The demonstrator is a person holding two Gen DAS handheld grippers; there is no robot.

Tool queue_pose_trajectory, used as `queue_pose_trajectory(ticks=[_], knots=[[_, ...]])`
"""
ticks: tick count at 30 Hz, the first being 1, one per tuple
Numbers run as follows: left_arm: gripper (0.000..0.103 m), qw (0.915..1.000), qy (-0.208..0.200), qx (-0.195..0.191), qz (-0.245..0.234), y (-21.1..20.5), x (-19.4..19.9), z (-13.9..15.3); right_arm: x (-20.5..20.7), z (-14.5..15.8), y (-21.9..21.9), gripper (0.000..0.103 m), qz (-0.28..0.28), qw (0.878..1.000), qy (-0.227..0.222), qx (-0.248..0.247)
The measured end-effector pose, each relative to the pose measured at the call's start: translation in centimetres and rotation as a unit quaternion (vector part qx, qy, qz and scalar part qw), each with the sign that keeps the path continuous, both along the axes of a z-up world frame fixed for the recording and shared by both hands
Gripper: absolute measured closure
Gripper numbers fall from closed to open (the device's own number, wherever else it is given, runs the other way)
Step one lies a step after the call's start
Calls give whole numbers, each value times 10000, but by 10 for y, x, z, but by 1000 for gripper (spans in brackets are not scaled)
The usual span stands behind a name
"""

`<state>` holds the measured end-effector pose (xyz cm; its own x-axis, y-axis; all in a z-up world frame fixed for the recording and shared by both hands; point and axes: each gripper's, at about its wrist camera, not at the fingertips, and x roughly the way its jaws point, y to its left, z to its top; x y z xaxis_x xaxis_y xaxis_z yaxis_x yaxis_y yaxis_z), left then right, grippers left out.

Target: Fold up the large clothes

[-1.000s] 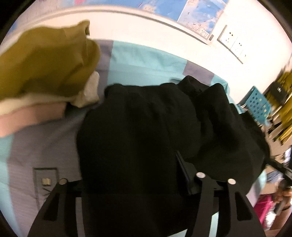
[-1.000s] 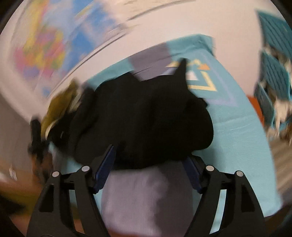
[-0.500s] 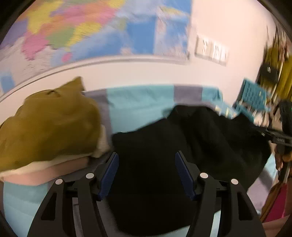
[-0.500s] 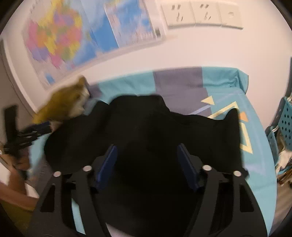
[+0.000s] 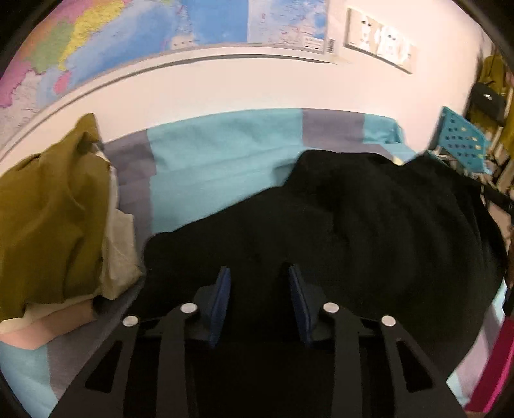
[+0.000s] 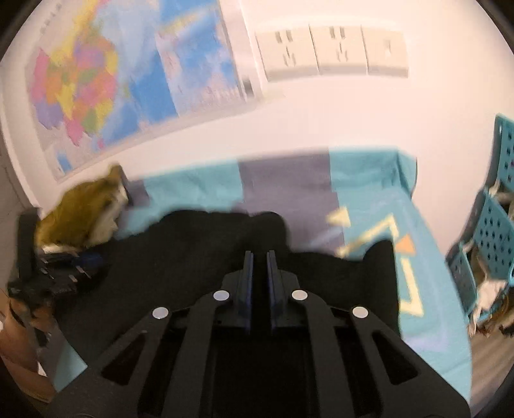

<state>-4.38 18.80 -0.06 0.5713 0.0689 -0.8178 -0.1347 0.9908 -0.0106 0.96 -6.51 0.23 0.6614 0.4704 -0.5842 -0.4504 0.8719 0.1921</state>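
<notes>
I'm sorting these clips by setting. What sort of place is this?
Probably a bedroom or dorm room: a bed with a teal and grey sheet, a wall map, and clothes piled on it, including a black garment.

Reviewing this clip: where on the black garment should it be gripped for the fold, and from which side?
Probably the near hem of the black garment, approached from the bed's front edge: the cloth lies bunched and its near edge is closest. Both grippers, left and right, are closing there now.
</notes>
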Motion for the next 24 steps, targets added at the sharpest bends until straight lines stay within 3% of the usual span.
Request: queue_pose_trajectory(ticks=[2,5,7,10,14,17,21,24], knots=[[69,10000,22,51,33,0,2,-1,9,-24,9,89,-9,9987,375,-346],[69,9999,-28,95,47,-1,-2,0,5,-26,5,77,-18,9988,415,-246],[68,9999,-56,108,94,-1,-4,2,-3,-16,-1,65,-82,9996,271,-77],[64,9997,-171,149,111,-4,-8,6,-27,3,0,56,83,9999,-65,136],[60,9994,-239,226,86,-8,-11,8,-49,17,21,54,661,9971,-240,286],[59,9996,-196,175,93,-6,-9,4,-52,7,42,54,1036,9943,-109,211],[58,9997,-142,174,106,-4,-7,-1,-28,-29,65,56,1021,9936,457,-173],[57,9997,-138,95,157,-2,-8,-1,-28,-32,67,55,898,9947,461,-182]])
